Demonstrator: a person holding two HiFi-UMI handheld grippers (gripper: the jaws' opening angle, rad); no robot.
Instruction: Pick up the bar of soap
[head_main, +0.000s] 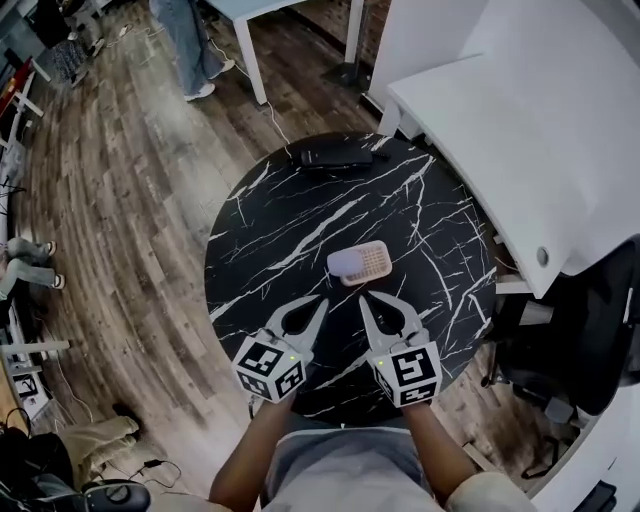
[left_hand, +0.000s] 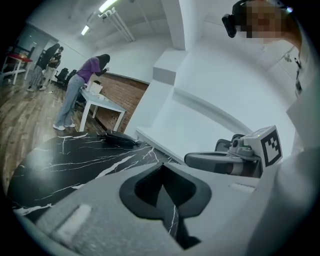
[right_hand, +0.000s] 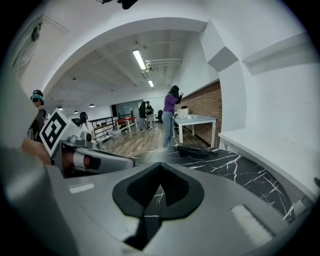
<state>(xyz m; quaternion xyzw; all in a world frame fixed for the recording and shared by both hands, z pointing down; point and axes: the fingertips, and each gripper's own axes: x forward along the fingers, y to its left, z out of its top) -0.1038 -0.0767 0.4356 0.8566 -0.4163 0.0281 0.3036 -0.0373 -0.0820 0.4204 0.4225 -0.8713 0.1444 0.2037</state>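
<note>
A round black marble table (head_main: 262, 225) stands mid-frame on a wood floor (head_main: 120, 180), with a white counter (head_main: 560, 120) at upper right. The bar of soap (head_main: 349, 264) lies at the table's centre. Just below it, the left gripper (head_main: 320, 304) and right gripper (head_main: 364, 300) have their jaws closed and empty.

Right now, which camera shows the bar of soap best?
The head view: it looks down on the bar of soap, pale lilac on a ridged dish on the black marble table. The left gripper view and right gripper view show none of it, only the table's far part.
</note>
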